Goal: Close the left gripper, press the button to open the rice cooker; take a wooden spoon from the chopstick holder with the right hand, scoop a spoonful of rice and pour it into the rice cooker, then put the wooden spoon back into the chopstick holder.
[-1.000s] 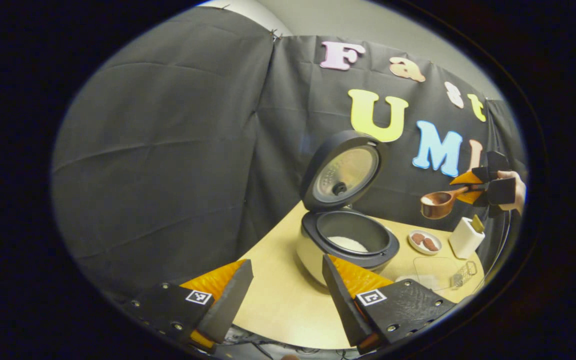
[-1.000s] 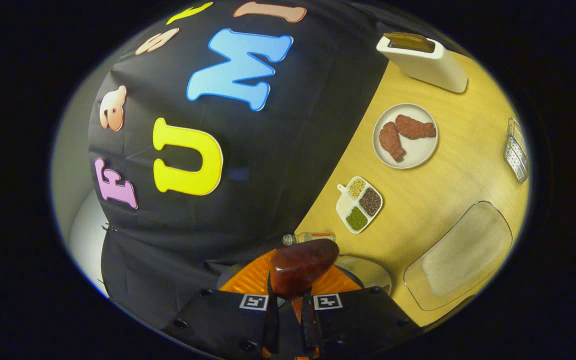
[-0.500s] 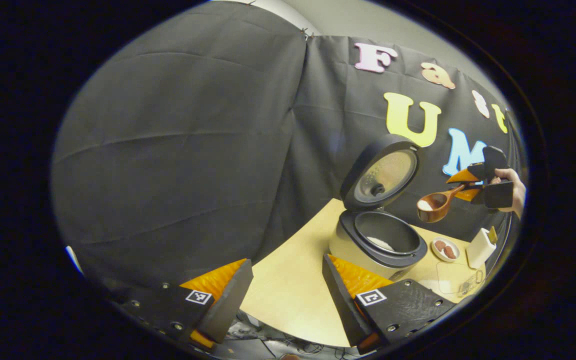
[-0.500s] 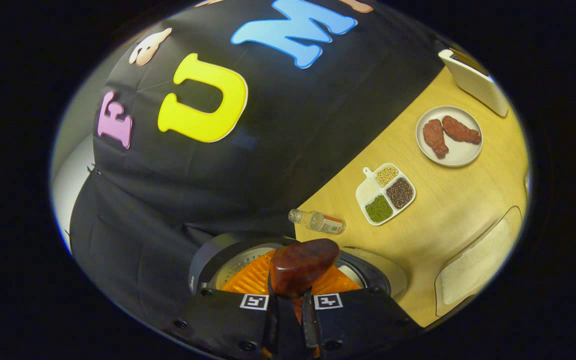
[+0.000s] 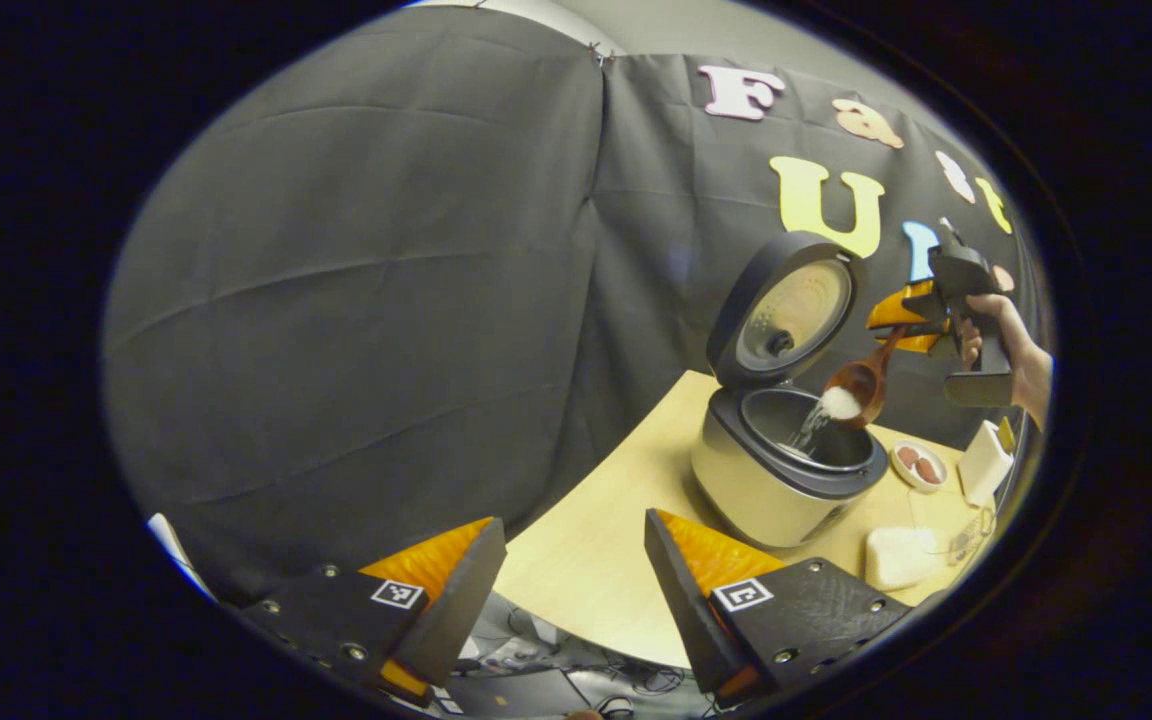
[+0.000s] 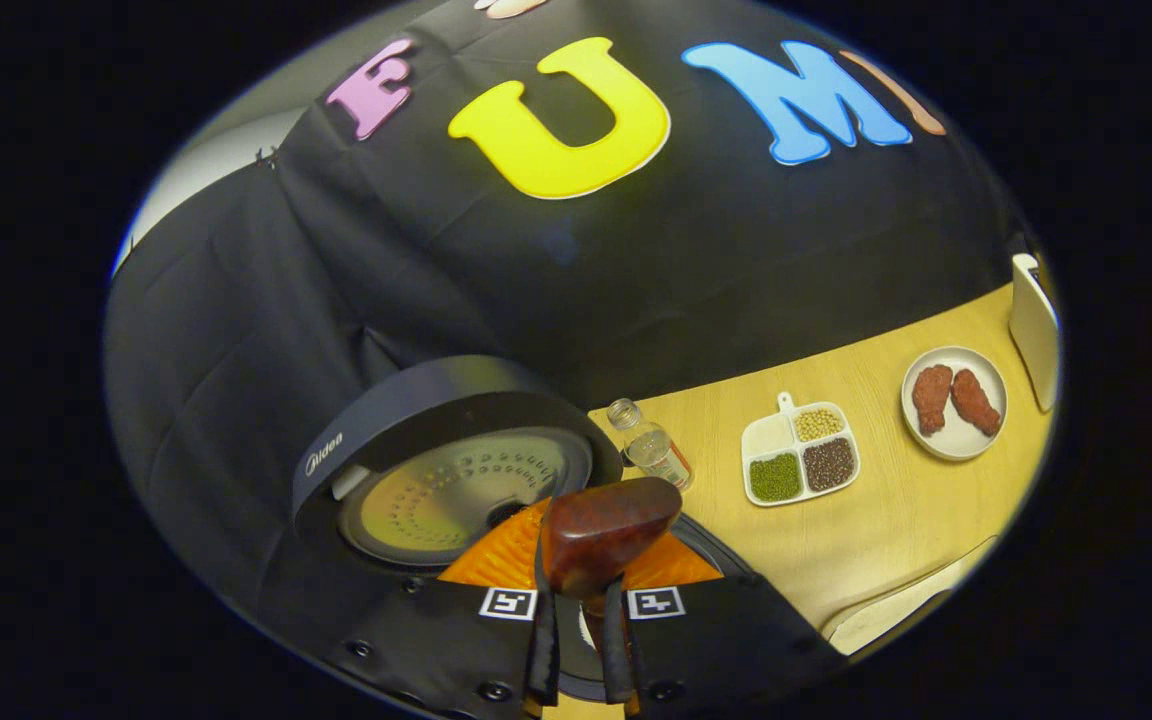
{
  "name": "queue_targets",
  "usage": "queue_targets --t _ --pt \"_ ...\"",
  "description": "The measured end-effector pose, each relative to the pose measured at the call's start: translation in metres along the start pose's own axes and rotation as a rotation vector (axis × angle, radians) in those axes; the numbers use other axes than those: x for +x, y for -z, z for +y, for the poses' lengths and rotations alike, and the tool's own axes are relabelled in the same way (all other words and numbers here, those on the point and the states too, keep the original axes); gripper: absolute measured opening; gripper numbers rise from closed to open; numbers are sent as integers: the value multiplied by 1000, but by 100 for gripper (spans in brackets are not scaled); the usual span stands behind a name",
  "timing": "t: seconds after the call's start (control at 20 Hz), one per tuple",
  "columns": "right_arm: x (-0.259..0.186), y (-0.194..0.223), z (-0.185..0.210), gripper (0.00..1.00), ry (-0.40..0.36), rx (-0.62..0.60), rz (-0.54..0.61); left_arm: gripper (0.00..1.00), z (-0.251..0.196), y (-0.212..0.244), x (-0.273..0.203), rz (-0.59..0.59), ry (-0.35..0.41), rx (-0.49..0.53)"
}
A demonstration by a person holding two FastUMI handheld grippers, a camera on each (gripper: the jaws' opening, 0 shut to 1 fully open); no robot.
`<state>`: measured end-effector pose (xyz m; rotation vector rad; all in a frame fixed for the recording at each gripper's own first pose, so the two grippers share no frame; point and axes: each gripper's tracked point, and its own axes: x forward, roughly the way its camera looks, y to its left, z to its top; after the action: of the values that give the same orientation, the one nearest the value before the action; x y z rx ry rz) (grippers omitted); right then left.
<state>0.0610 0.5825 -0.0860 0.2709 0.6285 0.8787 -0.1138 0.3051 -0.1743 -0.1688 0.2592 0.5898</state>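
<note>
Left gripper (image 5: 566, 580) is sitting with jaws spread wide, gripping nothing, hanging off the near edge of the wooden table (image 5: 586, 560), well apart from the rice cooker (image 5: 786, 470).

Right gripper (image 6: 576, 640) is clamping the handle of the wooden spoon (image 6: 601, 530) between both fingers, jaws nearly together with only the handle between them. In the left gripper view that right gripper (image 5: 911, 318), with a hand (image 5: 1006, 345) on it, is holding above and to the right of the cooker, with the wooden spoon (image 5: 861, 380) tipped bowl-down over the open pot. Rice (image 5: 839, 402) is sitting at the spoon's lip and spilling down into the pot.

Cooker lid (image 6: 446, 470) is standing open, hinged up at the back of the cooker.

In the right gripper view, right of the cooker: small glass bottle (image 6: 651, 445) lying just beside the lid, then the divided dish of grains (image 6: 801, 455), then a plate with two brown meat pieces (image 6: 954, 400), then the white chopstick holder (image 6: 1031, 320) at the far edge. Clear tray of rice (image 5: 901, 555) is lying in front of the cooker.
</note>
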Motion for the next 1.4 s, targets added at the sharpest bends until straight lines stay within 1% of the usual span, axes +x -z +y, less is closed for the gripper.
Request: queue_targets --t 0.05,0.1,0.15,0.2,0.25,0.35,0.4,0.45,0.5,0.55,0.6,0.65,0.7,0.75,0.8,0.85,0.9,0.95,1.0,1.1,1.2,1.25,1.3,1.35,1.4 --pt "2 4 2 19 4 -52 5 84 -2 -1 -1 -2 3 -2" --pt "2 7 1 18 10 -107 5 89 -5 -2 -1 -5 7 -3" --pt "3 10 2 19 11 -163 -2 89 -7 -2 -1 -5 5 4" --pt "3 14 5 19 6 -216 -7 84 -8 -1 1 -5 0 13" --pt "4 18 7 19 2 -264 -4 89 -10 2 3 -2 -4 16" --pt "5 32 13 19 -10 -331 22 89 -14 6 3 5 0 -3" --pt "8 38 16 19 -16 -356 36 84 -16 6 3 6 2 -16" --pt "9 41 18 19 -25 -383 42 89 -19 7 3 7 7 -28" --pt "9 45 21 19 -33 -414 45 89 -20 7 3 8 9 -31" --pt "10 47 23 23 -35 -449 44 84 -20 9 3 10 9 -27" --pt "10 50 25 19 -37 -488 42 89 -18 9 3 13 6 -17" --pt "12 52 28 19 -43 -528 45 84 -16 10 2 16 0 -2" --pt "12 54 29 19 -52 -571 49 89 -13 9 2 14 -8 20" --pt "11 57 32 15 -60 -619 52 89 -11 11 3 13 -13 39" --pt "11 60 35 15 -65 -669 53 84 -10 13 4 8 -15 50" --pt "11 64 37 15 -72 -720 55 89 -10 12 5 3 -16 54" --pt "10 69 40 15 -84 -774 54 89 -10 11 5 -1 -15 52" --pt "8 74 43 19 -104 -840 49 89 -10 10 5 -2 -16 50" --pt "4 75 44 19 -110 -912 32 89 -10 11 5 -2 -18 55" --pt "0 80 45 19 -100 -1019 5 89 -5 11 5 -2 -31 83" --pt "-8 91 43 19 -111 -1057 7 89 -4 11 5 -1 -35 87" --pt "-12 92 40 19 -107 -1068 4 84 -7 13 5 1 -32 80" --pt "-10 90 40 19 -100 -1074 -9 89 -10 13 6 2 -25 74" --pt "-12 87 40 19 -98 -1074 -22 89 -13 12 6 0 -19 80" --pt "-13 87 39 19 -96 -1071 -38 84 -14 9 7 -8 -21 99"
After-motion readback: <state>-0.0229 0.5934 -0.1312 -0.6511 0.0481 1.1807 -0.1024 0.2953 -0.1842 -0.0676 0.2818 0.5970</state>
